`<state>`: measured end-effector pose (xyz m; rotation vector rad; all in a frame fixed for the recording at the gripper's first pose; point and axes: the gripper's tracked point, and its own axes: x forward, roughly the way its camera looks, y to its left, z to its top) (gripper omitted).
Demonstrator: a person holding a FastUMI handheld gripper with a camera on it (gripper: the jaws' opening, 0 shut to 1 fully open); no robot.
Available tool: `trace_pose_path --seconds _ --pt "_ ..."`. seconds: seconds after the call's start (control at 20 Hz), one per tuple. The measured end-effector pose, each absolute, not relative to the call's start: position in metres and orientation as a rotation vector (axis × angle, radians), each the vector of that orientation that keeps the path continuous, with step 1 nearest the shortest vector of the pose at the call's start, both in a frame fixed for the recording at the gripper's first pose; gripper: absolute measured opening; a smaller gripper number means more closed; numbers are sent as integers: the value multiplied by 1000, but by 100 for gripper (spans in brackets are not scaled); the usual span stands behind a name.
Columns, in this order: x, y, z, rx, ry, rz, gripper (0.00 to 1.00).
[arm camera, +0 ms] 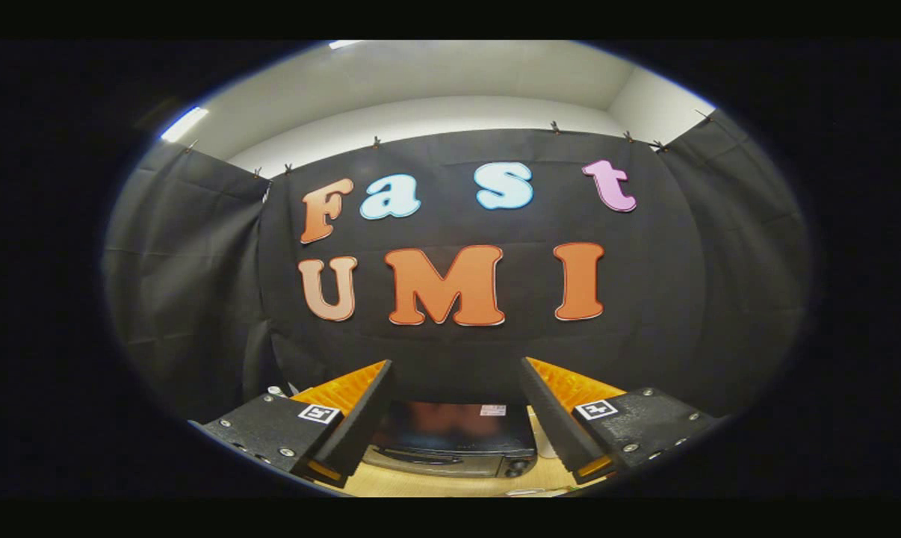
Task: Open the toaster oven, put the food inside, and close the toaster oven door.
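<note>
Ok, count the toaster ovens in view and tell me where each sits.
1. The toaster oven sits on the wooden table, below and between the fingers of the open gripper, door closed. Others could be hidden behind the fingers.

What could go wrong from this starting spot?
The tool hangs open, holding nothing, well back from the toaster oven, which sits low between its fingers. The oven's door looks shut, and its handle is a thin bar, so a badly judged approach might miss it or bump the oven along the table.
</note>
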<state>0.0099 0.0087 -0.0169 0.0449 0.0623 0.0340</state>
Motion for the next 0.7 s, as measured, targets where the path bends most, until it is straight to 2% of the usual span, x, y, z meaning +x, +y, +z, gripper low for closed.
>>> trace_pose_path --seconds 0.25,0.7 --pt "15 11 -45 56 114 33 98" --pt "30 36 -167 89 379 63 99"
